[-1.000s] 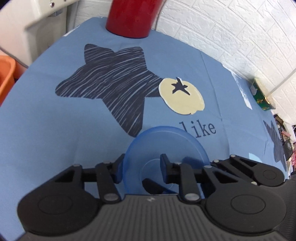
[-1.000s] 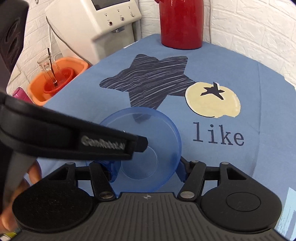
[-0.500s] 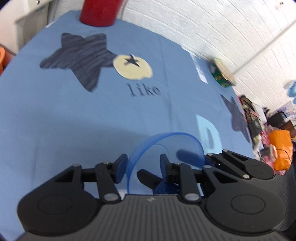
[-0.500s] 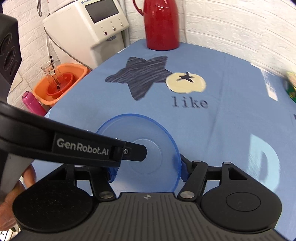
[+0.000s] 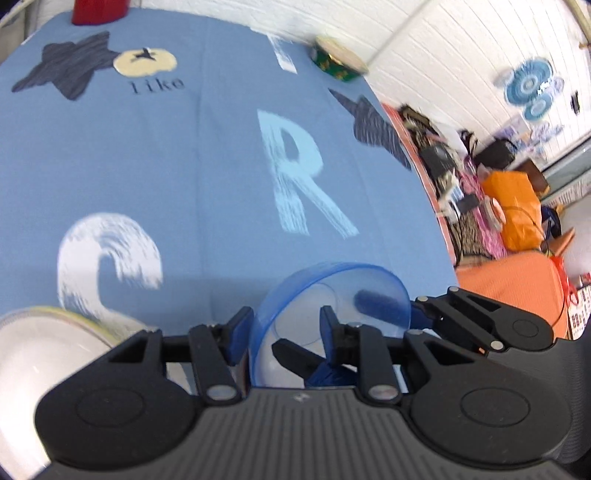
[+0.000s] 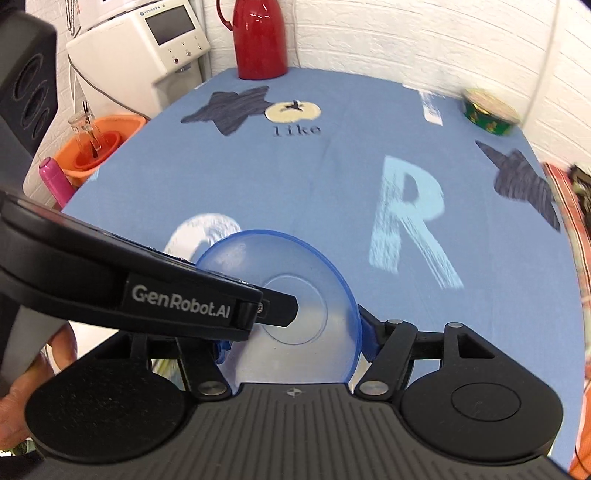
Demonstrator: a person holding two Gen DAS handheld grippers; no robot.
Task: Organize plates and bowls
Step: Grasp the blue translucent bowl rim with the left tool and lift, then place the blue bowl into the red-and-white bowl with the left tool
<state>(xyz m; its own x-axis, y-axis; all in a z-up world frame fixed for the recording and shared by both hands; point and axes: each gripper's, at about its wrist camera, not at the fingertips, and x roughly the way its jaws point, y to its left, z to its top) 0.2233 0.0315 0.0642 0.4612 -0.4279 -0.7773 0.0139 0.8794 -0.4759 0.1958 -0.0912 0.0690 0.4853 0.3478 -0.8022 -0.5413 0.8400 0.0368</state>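
The translucent blue bowl [image 6: 295, 295] hangs tilted above the tabletop [image 6: 332, 177]. Left gripper [image 5: 286, 328] jaws pinch its rim; right gripper [image 6: 295, 332] jaws straddle it widely (contact unclear). A thin rim pinch could slip, dropping it near the white plate [image 5: 40, 354].

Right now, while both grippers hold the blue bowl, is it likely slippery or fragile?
The blue bowl looks like thin translucent plastic: probably light, hardly fragile. Its glossy wall may slip against the left gripper or the right gripper.

White brick wall [image 6: 406, 33] behind blue-clothed table [image 6: 332, 177]; white machine [image 6: 147, 48] at left corner; bright, even light
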